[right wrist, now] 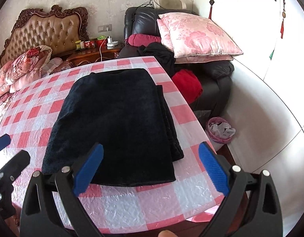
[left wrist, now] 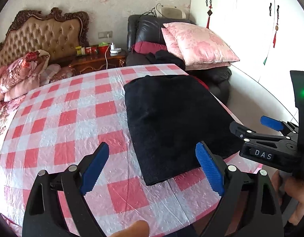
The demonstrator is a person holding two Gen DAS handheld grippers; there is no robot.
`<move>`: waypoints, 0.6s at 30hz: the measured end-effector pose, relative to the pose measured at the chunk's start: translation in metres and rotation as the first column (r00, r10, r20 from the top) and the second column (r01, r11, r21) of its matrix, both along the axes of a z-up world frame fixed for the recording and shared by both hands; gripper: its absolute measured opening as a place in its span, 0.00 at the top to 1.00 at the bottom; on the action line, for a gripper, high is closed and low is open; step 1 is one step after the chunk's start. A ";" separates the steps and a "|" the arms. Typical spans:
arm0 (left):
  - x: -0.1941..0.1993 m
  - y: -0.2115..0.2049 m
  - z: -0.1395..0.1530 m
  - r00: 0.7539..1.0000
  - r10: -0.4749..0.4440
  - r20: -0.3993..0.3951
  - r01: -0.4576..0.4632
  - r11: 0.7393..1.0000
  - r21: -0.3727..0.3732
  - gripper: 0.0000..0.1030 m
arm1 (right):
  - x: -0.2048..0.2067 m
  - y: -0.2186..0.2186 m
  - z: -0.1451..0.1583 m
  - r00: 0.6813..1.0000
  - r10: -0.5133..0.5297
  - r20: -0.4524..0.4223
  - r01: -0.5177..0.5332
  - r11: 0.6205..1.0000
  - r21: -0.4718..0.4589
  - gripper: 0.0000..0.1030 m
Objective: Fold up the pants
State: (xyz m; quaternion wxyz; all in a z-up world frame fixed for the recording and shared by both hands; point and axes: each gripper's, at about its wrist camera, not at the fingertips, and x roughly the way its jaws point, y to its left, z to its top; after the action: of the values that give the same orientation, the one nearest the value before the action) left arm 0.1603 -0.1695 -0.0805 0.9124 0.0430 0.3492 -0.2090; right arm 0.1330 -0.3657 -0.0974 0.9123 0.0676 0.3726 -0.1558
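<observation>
The black pants [left wrist: 171,118] lie folded into a flat rectangle on the table with the pink checked cloth [left wrist: 73,108], near its right edge; they also show in the right wrist view [right wrist: 116,122]. My left gripper [left wrist: 152,164] is open and empty, above the cloth at the pants' near left corner. My right gripper [right wrist: 151,162] is open and empty, just above the pants' near edge. The right gripper also shows from the side in the left wrist view [left wrist: 256,124], by the table's right edge.
A black leather armchair [right wrist: 144,21] with pink pillows [right wrist: 197,37] and dark and red clothes stands behind the table. A bed with a tufted headboard [left wrist: 43,33] and a nightstand [left wrist: 100,59] are at the left. A pink waste basket [right wrist: 221,130] stands on the floor at right.
</observation>
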 end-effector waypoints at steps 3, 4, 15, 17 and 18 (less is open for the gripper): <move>0.000 0.000 0.001 1.000 0.005 0.006 -0.006 1.000 0.002 0.15 | 0.000 -0.001 -0.001 1.000 0.001 -0.001 -0.001 1.000 0.006 0.05; -0.001 -0.001 0.001 1.000 0.000 0.009 0.000 1.000 0.006 0.15 | 0.000 -0.001 -0.001 1.000 0.002 0.000 -0.002 1.000 0.005 0.05; -0.001 -0.004 -0.004 1.000 -0.021 -0.020 0.021 1.000 -0.001 0.15 | 0.000 0.000 -0.001 1.000 0.010 0.001 -0.010 1.000 0.011 0.05; -0.001 -0.004 -0.004 1.000 -0.022 -0.019 0.022 1.000 0.001 0.15 | 0.000 -0.001 -0.001 1.000 0.010 0.002 -0.010 1.000 0.010 0.05; 0.000 -0.005 -0.004 1.000 -0.020 -0.019 0.020 1.000 0.002 0.15 | 0.000 -0.001 -0.001 1.000 0.011 0.002 -0.011 1.000 0.011 0.05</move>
State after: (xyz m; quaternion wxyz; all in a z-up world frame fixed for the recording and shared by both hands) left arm 0.1598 -0.1741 -0.0845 0.9069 0.0457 0.3575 -0.2183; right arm 0.1335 -0.3664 -0.0984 0.9131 0.0705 0.3731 -0.1486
